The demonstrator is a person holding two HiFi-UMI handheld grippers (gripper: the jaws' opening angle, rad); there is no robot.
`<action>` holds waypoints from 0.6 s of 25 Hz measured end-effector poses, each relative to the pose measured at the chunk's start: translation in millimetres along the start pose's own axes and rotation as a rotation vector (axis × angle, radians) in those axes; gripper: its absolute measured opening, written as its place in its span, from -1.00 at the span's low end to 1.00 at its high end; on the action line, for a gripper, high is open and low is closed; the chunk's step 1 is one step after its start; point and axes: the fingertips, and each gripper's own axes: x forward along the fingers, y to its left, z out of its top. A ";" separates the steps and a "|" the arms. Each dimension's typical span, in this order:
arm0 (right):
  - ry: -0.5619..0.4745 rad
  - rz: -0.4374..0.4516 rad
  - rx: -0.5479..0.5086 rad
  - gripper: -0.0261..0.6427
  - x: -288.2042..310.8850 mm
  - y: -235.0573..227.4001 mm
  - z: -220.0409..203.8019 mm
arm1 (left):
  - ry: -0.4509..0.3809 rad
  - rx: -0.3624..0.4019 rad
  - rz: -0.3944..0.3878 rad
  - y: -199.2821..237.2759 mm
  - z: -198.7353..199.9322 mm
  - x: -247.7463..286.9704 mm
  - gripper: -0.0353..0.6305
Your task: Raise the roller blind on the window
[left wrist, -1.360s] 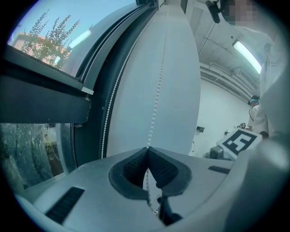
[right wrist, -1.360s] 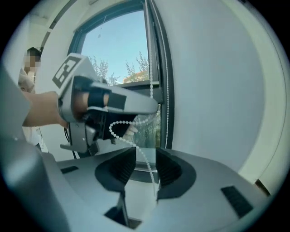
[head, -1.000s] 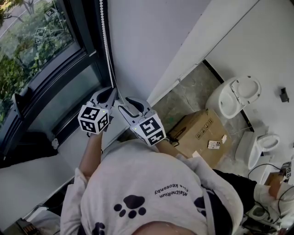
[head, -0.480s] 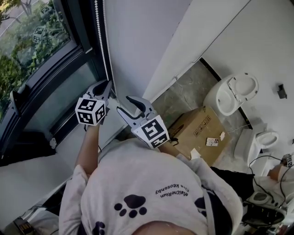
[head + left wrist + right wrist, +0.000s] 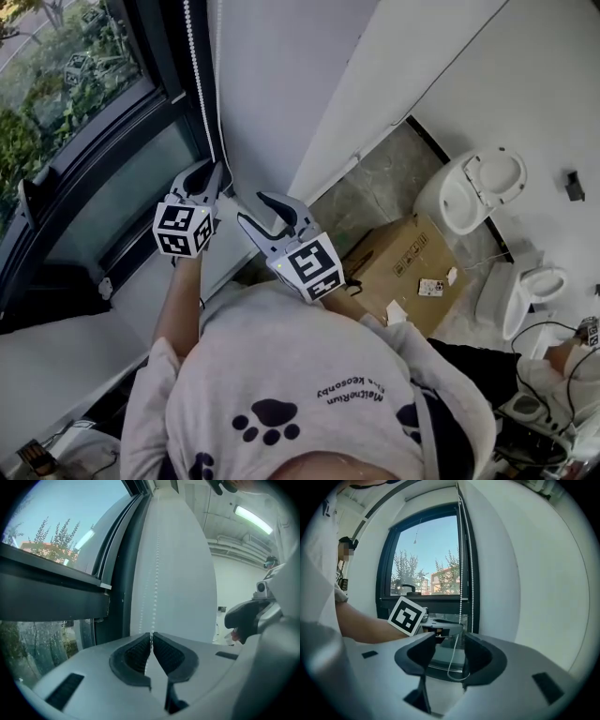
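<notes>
A white bead chain (image 5: 197, 75) hangs down the dark window frame (image 5: 178, 56) beside the white wall. My left gripper (image 5: 212, 174) is shut on one strand of it; in the left gripper view the chain (image 5: 153, 597) runs straight up from the closed pads (image 5: 140, 651). My right gripper (image 5: 255, 208) is just right of the left one and open; its jaws have just been opening. In the right gripper view the chain's bottom loop (image 5: 453, 667) hangs between the wide-apart jaws without touching them, and the left gripper (image 5: 445, 623) shows beyond.
The window pane (image 5: 66, 112) shows trees outside. A white sill (image 5: 56, 347) runs below it. On the floor to the right stand a cardboard box (image 5: 398, 267) and white toilets (image 5: 473, 192). A person (image 5: 344, 550) stands at the left of the right gripper view.
The right gripper has lifted slightly and its jaws stand a little wider. The left gripper stays shut on the chain in about the same place.
</notes>
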 end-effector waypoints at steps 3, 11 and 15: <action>-0.004 -0.001 0.001 -0.33 1.8 -1.0 0.6 | -0.015 0.000 0.014 -0.4 3.4 -5.6 -0.84; -0.050 -0.033 0.001 -0.33 3.1 -10.1 14.4 | -0.063 -0.011 0.007 -15.3 26.7 -28.2 -0.55; -0.088 -0.057 0.001 -0.33 0.4 -15.9 27.4 | -0.104 -0.012 -0.002 -29.2 43.8 -41.6 -0.55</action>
